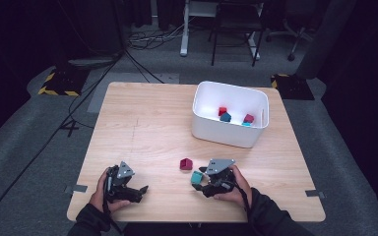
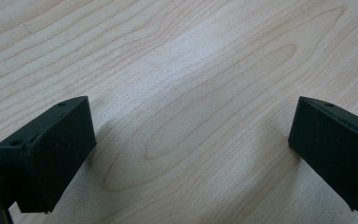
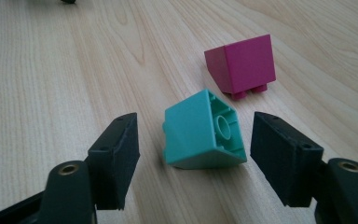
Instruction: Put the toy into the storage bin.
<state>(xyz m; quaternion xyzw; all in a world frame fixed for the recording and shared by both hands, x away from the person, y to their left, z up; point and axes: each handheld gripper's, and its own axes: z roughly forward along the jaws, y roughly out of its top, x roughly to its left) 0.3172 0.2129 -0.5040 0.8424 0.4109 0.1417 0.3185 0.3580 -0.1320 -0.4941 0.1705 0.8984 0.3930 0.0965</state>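
No brand, label or legible writing appears on any block, on the bin or on either tool.

The teal block (image 3: 200,133) is a moulded plastic building brick with one sloped face. It lies tipped on its side, so its hollow underside with a round central tube faces the right gripper view's camera. The surfaces are smooth and matte, the edges crisp. It rests on the tabletop (image 1: 147,123) near the front edge, between the two jaws of the right hand-held gripper (image 1: 200,185). Those jaws stand spread apart, one on each side of the block, with a visible gap on both sides; neither jaw touches it.

The magenta block (image 3: 242,65) has the same sloped form and stands on its short studs just beyond the teal block, apart from it.

The left hand-held gripper (image 1: 140,191) sits low over bare tabletop at the front left, well apart from both blocks. Its jaws are spread wide with nothing between them. The jaws are black with a finely ribbed, printed texture and small round holes near the tips.

The tabletop is light wood with a pronounced grain pattern. The white bin (image 1: 226,135) is a rounded rectangular plastic tub at the far right; it holds red and teal blocks, whose shapes are too small to tell.
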